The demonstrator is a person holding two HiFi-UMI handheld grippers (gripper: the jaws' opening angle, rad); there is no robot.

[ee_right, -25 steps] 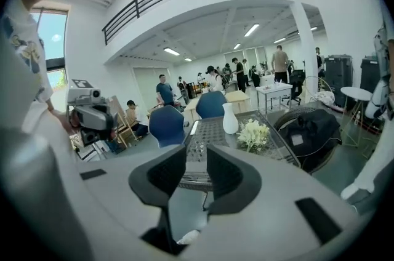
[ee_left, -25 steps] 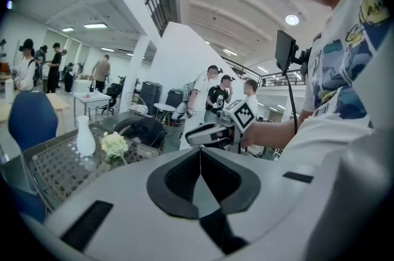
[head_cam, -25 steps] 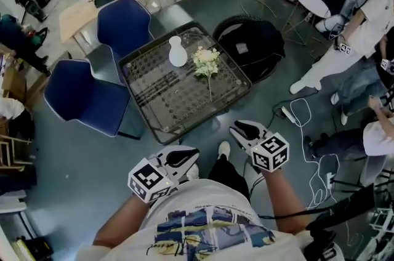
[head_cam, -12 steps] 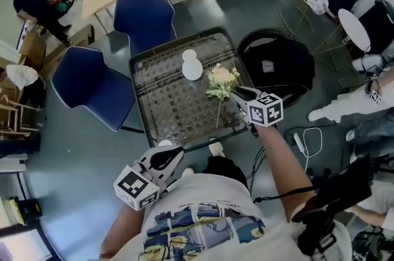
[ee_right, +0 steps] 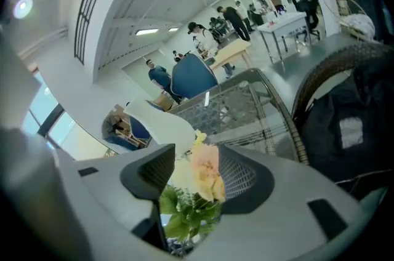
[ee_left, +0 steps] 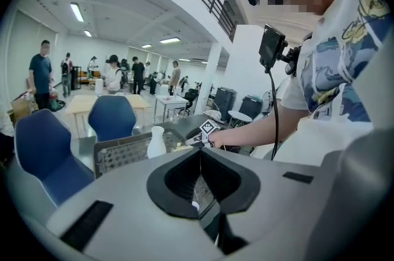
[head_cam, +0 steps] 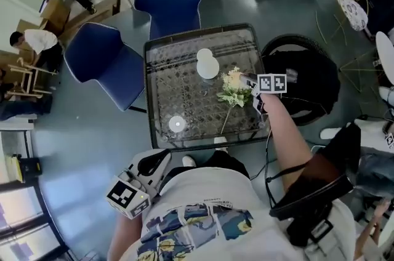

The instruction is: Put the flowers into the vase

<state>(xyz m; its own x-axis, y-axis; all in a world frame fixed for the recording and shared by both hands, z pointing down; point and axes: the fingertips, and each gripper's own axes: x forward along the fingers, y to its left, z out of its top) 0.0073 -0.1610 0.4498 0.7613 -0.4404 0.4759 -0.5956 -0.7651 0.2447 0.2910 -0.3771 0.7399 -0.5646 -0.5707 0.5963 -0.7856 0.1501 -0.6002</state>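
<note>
Two chairs [head_cam: 98, 69] edge the table [head_cam: 178, 90]; right gripper [ee_right: 197, 161] just opened round flowers [head_cam: 234, 93], left gripper [head_cam: 159, 160] clenched.

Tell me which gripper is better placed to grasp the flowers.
Right. The right gripper is over the table with the flowers between its jaws, which have just been opening. The left gripper hangs by the person's body, off the table.

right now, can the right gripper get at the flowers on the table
Probably yes. The right gripper is at the flowers lying on the table. Its jaws have just been opening, and the blooms sit between them, not pressed. The vase stands apart and does not block the approach.
</note>
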